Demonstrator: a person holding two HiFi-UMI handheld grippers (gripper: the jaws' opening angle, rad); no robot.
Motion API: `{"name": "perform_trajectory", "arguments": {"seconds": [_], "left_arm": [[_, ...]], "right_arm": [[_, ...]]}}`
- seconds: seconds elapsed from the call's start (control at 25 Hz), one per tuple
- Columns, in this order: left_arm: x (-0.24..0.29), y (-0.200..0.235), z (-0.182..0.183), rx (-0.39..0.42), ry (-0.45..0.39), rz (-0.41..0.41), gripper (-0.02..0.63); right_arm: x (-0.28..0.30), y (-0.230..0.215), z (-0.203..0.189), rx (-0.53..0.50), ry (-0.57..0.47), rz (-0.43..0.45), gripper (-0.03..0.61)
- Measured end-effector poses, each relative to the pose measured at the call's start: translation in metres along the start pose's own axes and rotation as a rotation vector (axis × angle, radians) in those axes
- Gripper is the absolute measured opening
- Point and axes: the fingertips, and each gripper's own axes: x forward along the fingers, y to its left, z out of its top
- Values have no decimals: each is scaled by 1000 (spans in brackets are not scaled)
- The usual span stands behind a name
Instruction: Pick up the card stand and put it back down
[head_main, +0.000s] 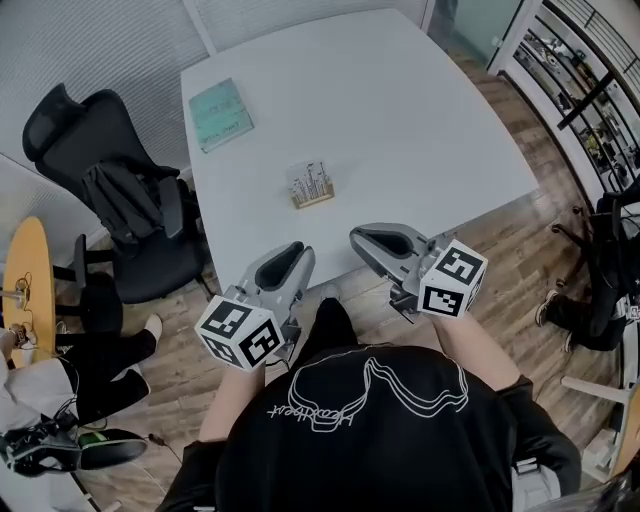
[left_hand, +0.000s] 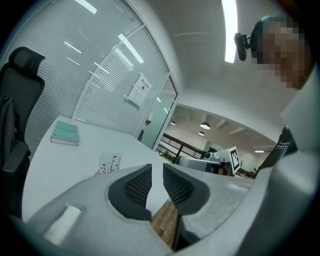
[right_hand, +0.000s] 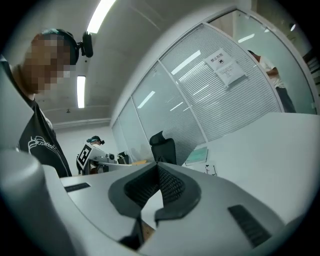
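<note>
Your left tongs (left_hand: 157, 175) stand a little apart with nothing between them; your right tongs (right_hand: 158, 172) are closed tip to tip, also empty; both hang in front of your chest, at the near edge of the white tabletop (head_main: 420, 110); the card stand (head_main: 311, 186) sits upright on that tabletop, towards its near edge, beyond both tongs and touching neither; a teal book (head_main: 220, 113) lies near the far left corner; a black office chair (head_main: 120, 200) stands left of the tabletop.
</note>
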Motion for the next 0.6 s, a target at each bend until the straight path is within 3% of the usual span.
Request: {"name": "perform_trajectory", "arguments": {"seconds": [0.28, 0.6], "left_arm": [[-17, -55, 8, 57, -37, -97, 20], [-22, -83, 8, 106, -38, -108, 15]], "right_arm": [[-34, 34, 1, -21, 9, 34, 8], [-50, 59, 9, -101, 15, 54, 8]]}}
